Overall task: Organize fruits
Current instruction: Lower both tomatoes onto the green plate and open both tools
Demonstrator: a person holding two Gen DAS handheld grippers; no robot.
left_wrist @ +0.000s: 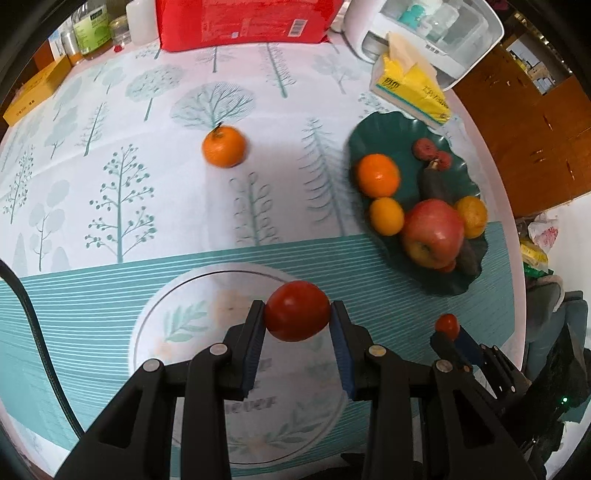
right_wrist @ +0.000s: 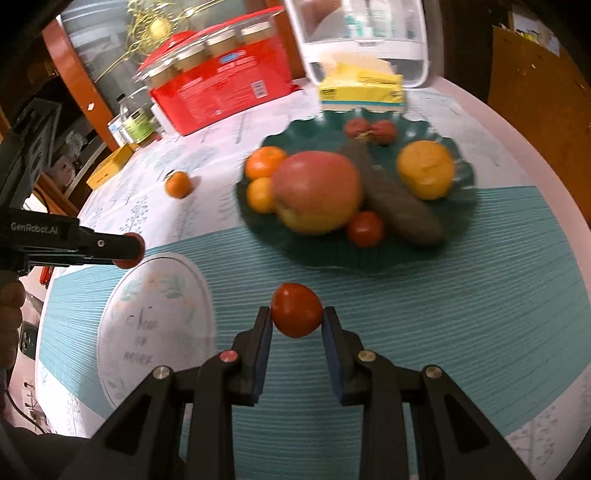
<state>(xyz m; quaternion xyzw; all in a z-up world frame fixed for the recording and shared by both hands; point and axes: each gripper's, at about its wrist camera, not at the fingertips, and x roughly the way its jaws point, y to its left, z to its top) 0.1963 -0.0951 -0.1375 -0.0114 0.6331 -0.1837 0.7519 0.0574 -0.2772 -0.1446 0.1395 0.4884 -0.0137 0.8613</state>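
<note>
My left gripper [left_wrist: 297, 308] is shut on a red tomato [left_wrist: 295, 317] and hangs over a white leaf-print plate [left_wrist: 162, 325]. My right gripper [right_wrist: 296, 312] is shut on a second red tomato [right_wrist: 295, 308] above the teal striped cloth, just right of the white plate [right_wrist: 122, 332]. A dark green wavy plate [right_wrist: 295, 254] beyond holds an apple [right_wrist: 316, 190], several oranges, a small tomato [right_wrist: 365, 228], a dark long vegetable and red dates. One orange [left_wrist: 224, 146] lies loose on the tablecloth. Each gripper shows in the other's view: right gripper [left_wrist: 448, 332], left gripper [right_wrist: 129, 251].
A yellow tissue pack [left_wrist: 410, 88], a white appliance [left_wrist: 436, 33] and a red package [left_wrist: 243, 22] stand at the back of the round table. Bottles and a yellow box [left_wrist: 33, 92] sit at the back left. The table edge curves close on the right.
</note>
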